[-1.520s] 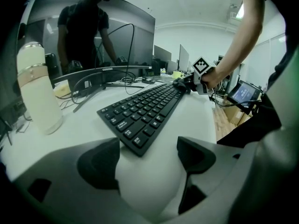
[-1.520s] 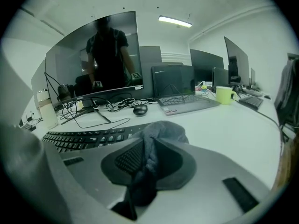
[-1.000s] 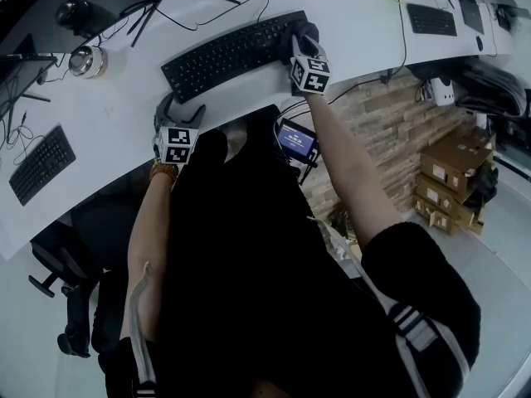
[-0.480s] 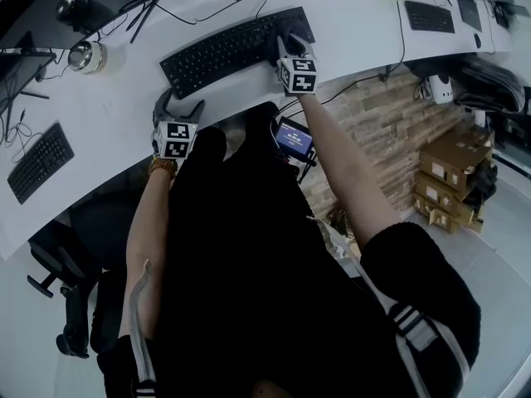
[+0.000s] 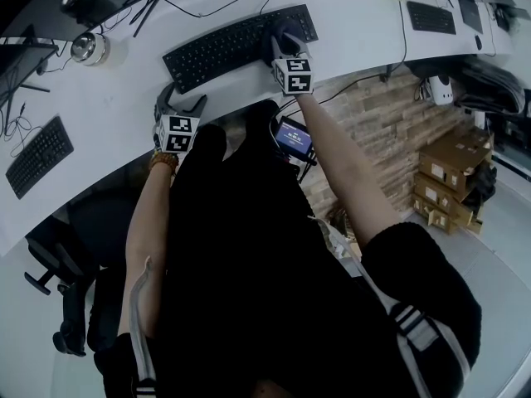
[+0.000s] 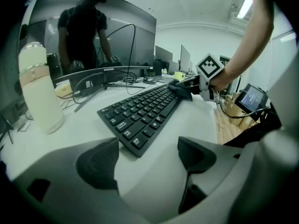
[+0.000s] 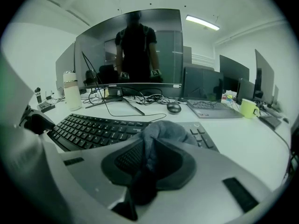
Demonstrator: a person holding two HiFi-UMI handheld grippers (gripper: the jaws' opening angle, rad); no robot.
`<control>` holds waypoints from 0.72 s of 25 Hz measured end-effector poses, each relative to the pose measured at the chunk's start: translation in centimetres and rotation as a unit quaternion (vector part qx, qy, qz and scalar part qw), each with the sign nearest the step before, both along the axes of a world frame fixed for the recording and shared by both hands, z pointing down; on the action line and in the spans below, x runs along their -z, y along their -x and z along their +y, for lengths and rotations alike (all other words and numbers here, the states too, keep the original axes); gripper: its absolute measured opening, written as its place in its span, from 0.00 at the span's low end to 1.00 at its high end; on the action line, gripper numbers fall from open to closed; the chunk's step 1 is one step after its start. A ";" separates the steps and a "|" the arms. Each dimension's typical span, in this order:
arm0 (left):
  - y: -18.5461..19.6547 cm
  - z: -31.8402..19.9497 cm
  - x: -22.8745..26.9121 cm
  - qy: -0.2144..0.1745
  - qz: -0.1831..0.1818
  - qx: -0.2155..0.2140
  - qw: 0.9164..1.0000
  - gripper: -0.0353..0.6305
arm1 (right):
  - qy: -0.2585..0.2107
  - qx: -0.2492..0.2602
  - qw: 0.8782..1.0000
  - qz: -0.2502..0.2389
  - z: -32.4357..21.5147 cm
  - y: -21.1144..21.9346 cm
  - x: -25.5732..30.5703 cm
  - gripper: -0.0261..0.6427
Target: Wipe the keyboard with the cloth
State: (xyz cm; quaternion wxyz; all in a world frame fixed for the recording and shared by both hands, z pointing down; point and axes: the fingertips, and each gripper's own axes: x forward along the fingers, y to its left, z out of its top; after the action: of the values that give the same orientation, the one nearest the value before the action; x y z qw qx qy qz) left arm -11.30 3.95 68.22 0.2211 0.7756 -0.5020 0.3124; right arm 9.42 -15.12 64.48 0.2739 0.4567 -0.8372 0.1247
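On the bench (image 5: pixel 108 114), the right gripper (image 5: pixel 284 50) clenches its fingers (image 7: pixel 177 164) on the cloth (image 7: pixel 163 132) upon the right part of the keyboard (image 5: pixel 224 48), while the left gripper (image 5: pixel 181 99) holds its fingers (image 6: pixel 98 164) released near the left end.

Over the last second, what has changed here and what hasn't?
The right tool, shut on the dark cloth, slid the cloth along the keyboard from its right end toward the middle, leftward in the head view. Nothing was picked up or released. The left tool stayed open and empty at the desk edge by the keyboard's left end, and the keyboard did not shift.
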 end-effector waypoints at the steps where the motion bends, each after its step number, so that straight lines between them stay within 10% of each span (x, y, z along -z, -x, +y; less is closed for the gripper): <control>1: 0.0 0.0 0.0 0.000 0.000 0.000 1.000 0.64 | 0.000 0.000 1.000 0.000 0.0 0.0 0.0 0.13; 18: -0.2 -0.4 0.4 -0.015 0.004 0.001 1.000 0.64 | 0.008 0.055 0.998 -0.002 2.4 3.8 0.0 0.13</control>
State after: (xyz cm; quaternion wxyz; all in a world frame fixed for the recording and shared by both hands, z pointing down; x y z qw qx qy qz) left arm -11.06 3.54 67.84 0.2117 0.7793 -0.5068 0.3018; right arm 5.61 -12.70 64.46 0.2826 0.4072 -0.8606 0.1173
